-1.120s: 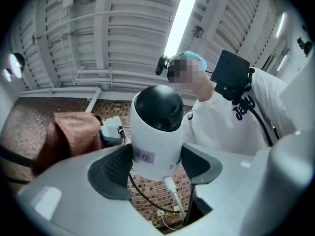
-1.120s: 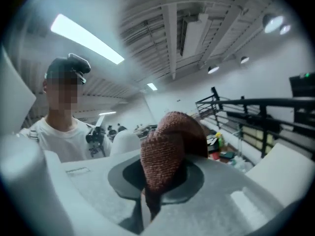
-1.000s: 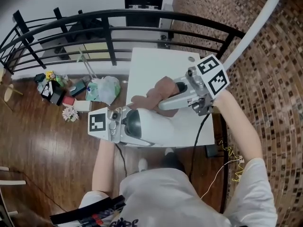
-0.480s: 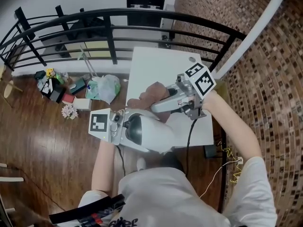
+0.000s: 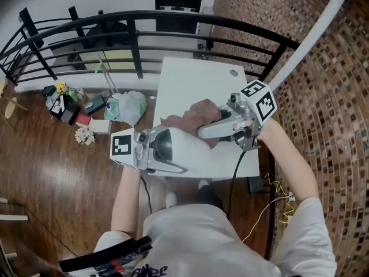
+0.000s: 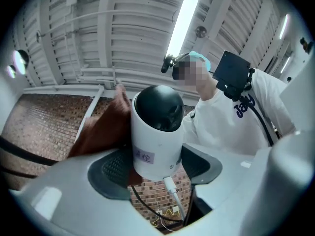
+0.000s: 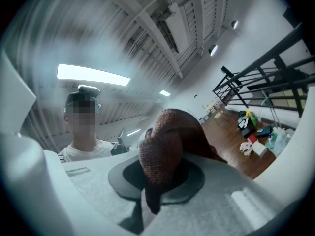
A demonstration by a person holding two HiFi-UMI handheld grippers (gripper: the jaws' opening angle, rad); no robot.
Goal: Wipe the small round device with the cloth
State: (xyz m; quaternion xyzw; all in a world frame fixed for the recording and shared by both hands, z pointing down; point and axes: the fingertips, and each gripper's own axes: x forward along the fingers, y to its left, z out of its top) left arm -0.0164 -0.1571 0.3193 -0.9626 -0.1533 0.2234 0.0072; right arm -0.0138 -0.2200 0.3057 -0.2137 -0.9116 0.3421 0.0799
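Brick wall (image 6: 39, 127) behind white, black-domed device (image 6: 156, 132)

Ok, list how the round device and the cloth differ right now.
The round device is smooth and white with a dark dome; the cloth is brown, textured and bunched. The round device sits in the left gripper, the cloth in the right gripper. Both are clamped between jaws.
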